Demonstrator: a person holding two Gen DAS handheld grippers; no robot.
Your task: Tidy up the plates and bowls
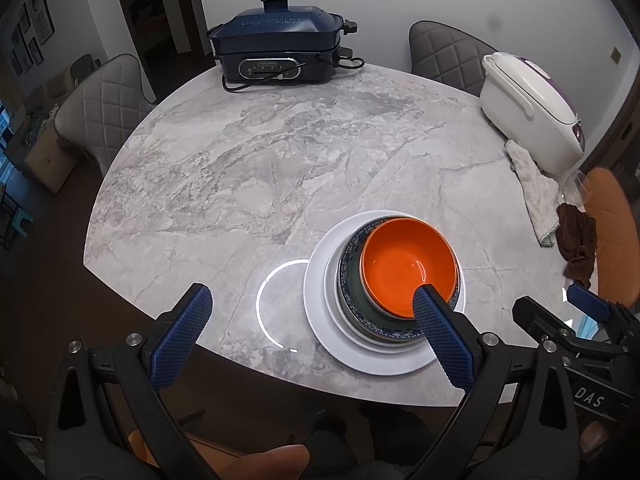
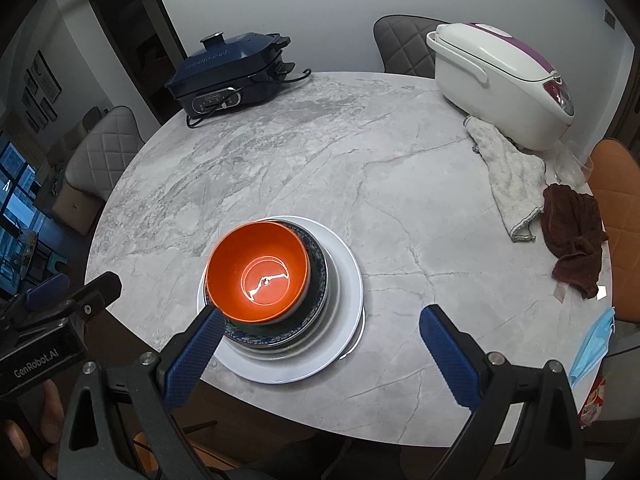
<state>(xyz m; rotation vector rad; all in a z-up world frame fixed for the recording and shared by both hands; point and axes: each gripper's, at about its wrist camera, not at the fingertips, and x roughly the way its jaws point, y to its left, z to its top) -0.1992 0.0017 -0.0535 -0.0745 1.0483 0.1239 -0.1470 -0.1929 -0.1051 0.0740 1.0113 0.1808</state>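
The orange bowl tops a stack of a blue-patterned plate and a white plate near the desk's front edge, with bare marble behind. Both the left hand-held gripper and the right hand-held gripper hover spread wide and empty, an inner finger overlapping the bowl's rim

Both views are taken from above the near edge of a round marble table, looking forward and down along spread blue fingers. In the left wrist view, the stacked dishes are seen lower right of centre; in the right wrist view, lower left. The cooker, white appliance and cloths are shared. Each gripper is caught at the other frame's edge.
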